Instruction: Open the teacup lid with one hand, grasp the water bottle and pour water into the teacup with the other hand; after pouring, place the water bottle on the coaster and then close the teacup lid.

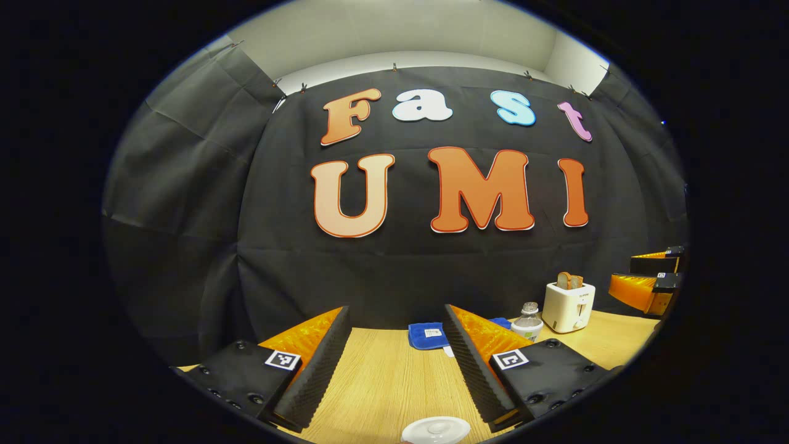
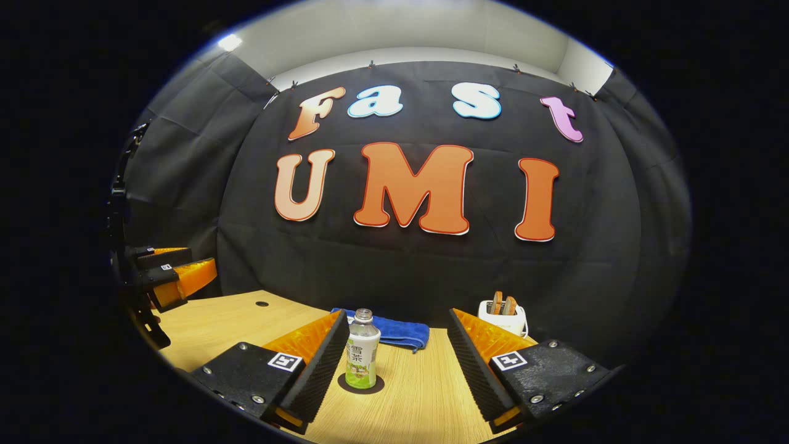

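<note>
Wooden table (image 2: 425, 401) across the lower frame — water bottle (image 2: 362, 357) upright on dark coaster (image 2: 361, 385), lower centre, between spread fingers of right gripper (image 2: 397, 364), nothing held. At bottom edge of left gripper view, white teacup lid (image 1: 436, 430) seated below left gripper (image 1: 394, 364), jaws wide, empty. Best lowered squarely over the lid's knob — closing only once centred.

The table (image 2: 425, 394) was pale wood-grain, and on it the water bottle (image 2: 362, 357) was clear with a green-and-white label, standing on a dark round coaster (image 2: 377, 386). Behind the bottle lay a blue cloth (image 2: 394, 333); the toaster (image 1: 568, 306) was white, the teacup lid (image 1: 436, 429) white. Each hand-held gripper (image 2: 394, 361) had orange fingers with black ribbed pads.
</note>
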{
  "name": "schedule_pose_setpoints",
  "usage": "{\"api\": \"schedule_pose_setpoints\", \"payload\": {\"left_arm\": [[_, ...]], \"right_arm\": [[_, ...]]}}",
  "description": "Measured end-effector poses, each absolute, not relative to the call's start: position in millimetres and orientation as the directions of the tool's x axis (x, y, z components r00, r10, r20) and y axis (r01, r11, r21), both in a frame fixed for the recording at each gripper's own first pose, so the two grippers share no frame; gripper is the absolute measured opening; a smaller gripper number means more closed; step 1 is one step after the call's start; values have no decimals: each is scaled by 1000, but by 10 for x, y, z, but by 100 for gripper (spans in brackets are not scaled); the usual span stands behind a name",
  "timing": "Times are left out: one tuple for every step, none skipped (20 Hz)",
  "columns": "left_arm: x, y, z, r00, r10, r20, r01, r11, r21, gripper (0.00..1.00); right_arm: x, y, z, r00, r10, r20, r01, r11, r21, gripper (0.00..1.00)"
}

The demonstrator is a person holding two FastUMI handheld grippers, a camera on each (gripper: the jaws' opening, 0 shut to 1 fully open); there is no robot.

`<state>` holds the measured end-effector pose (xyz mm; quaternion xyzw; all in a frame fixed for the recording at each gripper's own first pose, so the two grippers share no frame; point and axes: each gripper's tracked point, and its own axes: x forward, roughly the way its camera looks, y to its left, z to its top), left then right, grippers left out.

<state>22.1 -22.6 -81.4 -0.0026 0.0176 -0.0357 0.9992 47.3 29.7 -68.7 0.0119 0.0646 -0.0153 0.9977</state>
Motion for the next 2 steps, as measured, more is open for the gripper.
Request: {"api": "schedule_pose_setpoints", "payload": {"left_arm": [[226, -212, -807, 997, -68, -33, 68, 998, -4, 95], [225, -209, -804, 997, -66, -31, 66, 998, -2, 95]], "right_arm": [[478, 291, -684, 991, -27, -128, 31, 999, 25, 96], [478, 287, -686, 991, -27, -128, 30, 999, 25, 96]]}}
